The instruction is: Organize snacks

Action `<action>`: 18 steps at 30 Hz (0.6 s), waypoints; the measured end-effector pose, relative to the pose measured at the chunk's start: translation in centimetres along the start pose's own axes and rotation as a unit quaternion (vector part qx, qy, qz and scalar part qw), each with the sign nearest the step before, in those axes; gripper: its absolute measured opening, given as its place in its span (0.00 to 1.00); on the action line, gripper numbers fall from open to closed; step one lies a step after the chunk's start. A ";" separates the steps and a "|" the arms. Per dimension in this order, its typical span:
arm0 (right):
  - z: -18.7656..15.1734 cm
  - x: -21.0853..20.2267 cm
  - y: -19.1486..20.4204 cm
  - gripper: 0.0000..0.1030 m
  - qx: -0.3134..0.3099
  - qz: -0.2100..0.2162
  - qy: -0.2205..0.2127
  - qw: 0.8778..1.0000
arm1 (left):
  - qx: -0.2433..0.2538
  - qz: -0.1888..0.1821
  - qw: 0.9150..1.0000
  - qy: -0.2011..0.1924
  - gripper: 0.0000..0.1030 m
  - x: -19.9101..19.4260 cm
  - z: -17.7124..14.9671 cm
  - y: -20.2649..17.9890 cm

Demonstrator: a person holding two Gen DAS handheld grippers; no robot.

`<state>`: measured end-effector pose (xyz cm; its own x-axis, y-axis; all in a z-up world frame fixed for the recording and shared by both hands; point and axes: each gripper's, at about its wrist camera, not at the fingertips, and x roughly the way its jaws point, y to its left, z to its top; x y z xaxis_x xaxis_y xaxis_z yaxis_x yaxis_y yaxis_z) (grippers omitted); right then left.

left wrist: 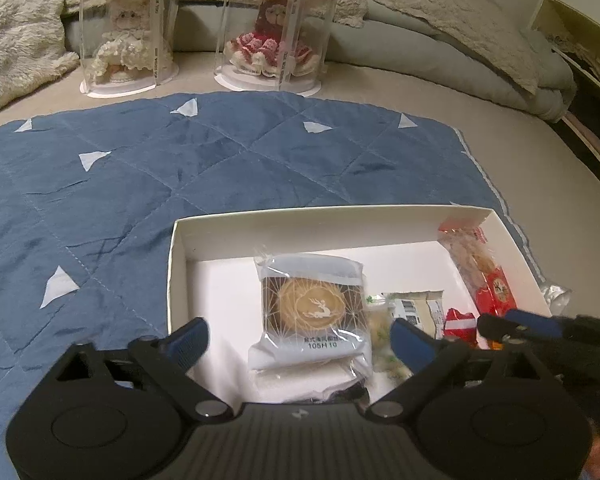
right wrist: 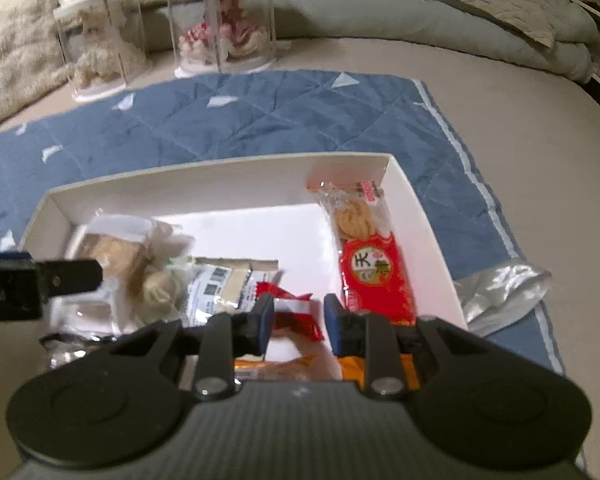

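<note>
Left wrist view: the left hand-held gripper (left wrist: 298,338) hangs spread over the biscuit (left wrist: 312,312) in the box (left wrist: 320,216), seemingly releasing it; the right hand-held gripper (right wrist: 298,320) gapes narrowly, empty.

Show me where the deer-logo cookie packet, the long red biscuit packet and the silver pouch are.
deer-logo cookie packet (left wrist: 314,307): left wrist view, round deer emblem.
long red biscuit packet (right wrist: 376,276): right wrist view, red printed lower half.
silver pouch (right wrist: 500,294): right wrist view, crinkled middle.

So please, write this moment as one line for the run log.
left gripper: open over deer cookie pack | right gripper: open above small red packet | white box: holds snacks
</note>
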<state>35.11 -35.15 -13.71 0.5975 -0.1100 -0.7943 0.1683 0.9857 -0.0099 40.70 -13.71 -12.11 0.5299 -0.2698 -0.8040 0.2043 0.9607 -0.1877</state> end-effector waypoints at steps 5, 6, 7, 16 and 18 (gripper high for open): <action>0.0 -3.3 -0.7 0.57 0.013 0.016 -0.024 0.999 | 0.012 0.007 1.000 -0.012 0.99 -2.3 -0.7 -0.7; 0.0 -4.0 -0.8 0.60 0.014 0.018 -0.029 0.999 | 0.013 0.008 1.000 -0.014 1.00 -2.9 -0.8 -0.8; 0.0 -4.8 -1.0 0.61 0.016 0.019 -0.035 0.999 | 0.014 0.008 1.000 -0.016 1.00 -3.6 -1.0 -0.9; -1.6 -11.9 -1.8 0.84 0.026 0.014 -0.078 0.996 | 0.015 0.013 0.999 -0.033 1.00 -10.2 -2.6 -1.6; -2.1 -13.7 -1.7 0.91 0.026 0.016 -0.089 0.996 | 0.023 0.015 0.999 -0.039 1.00 -11.9 -3.0 -2.0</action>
<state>24.98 -35.09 -4.11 0.7314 -0.1033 -0.6740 0.1840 0.9817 0.0493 31.47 -12.23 -3.84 0.5988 -0.2468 -0.7619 0.2248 0.9649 -0.1359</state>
